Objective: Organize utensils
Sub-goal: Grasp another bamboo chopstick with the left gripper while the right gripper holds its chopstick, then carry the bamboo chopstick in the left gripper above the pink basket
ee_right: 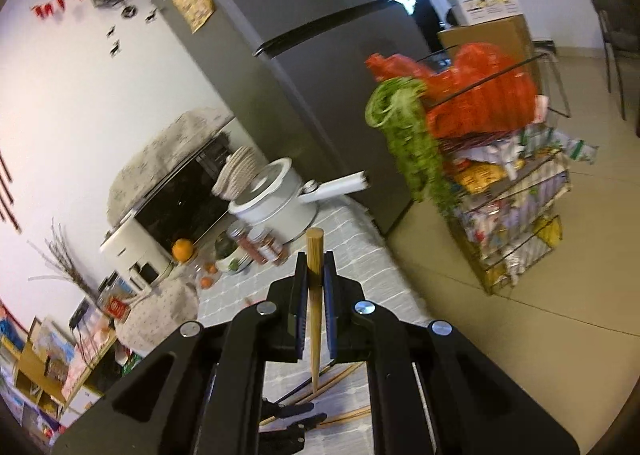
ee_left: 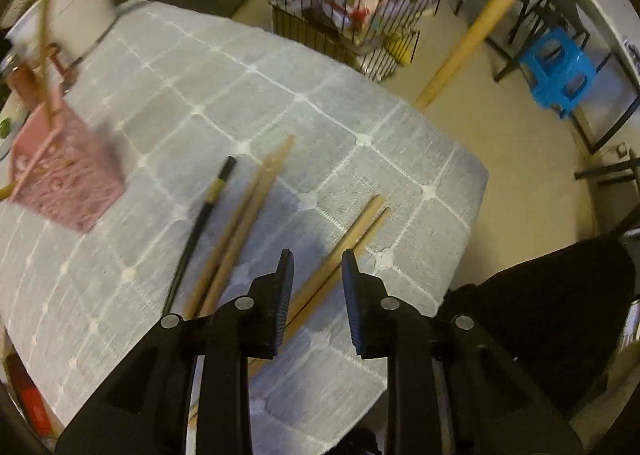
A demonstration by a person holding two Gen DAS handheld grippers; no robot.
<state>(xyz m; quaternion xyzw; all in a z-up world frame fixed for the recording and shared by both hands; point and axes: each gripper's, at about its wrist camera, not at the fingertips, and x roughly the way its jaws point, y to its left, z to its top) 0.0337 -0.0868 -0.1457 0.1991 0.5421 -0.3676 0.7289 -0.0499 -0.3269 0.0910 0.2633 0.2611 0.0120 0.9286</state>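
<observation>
In the left wrist view several chopsticks lie on the grey checked tablecloth (ee_left: 224, 87): a black one (ee_left: 200, 227), a wooden pair (ee_left: 244, 223) beside it, and another wooden pair (ee_left: 348, 243) running between my fingers. My left gripper (ee_left: 316, 267) is open just above that pair. A pink utensil holder (ee_left: 64, 175) with chopsticks in it stands at the left. My right gripper (ee_right: 316, 271) is shut on a wooden chopstick (ee_right: 314, 295), held upright above the table; this chopstick also crosses the top right of the left wrist view (ee_left: 488, 15).
A white pot (ee_left: 76, 11) with a long handle stands at the table's far left corner, with spice jars (ee_right: 260, 243) and fruit near it. A wire rack (ee_left: 360, 3) full of packets stands on the floor beyond the table. A blue stool (ee_left: 560, 71) is at the right.
</observation>
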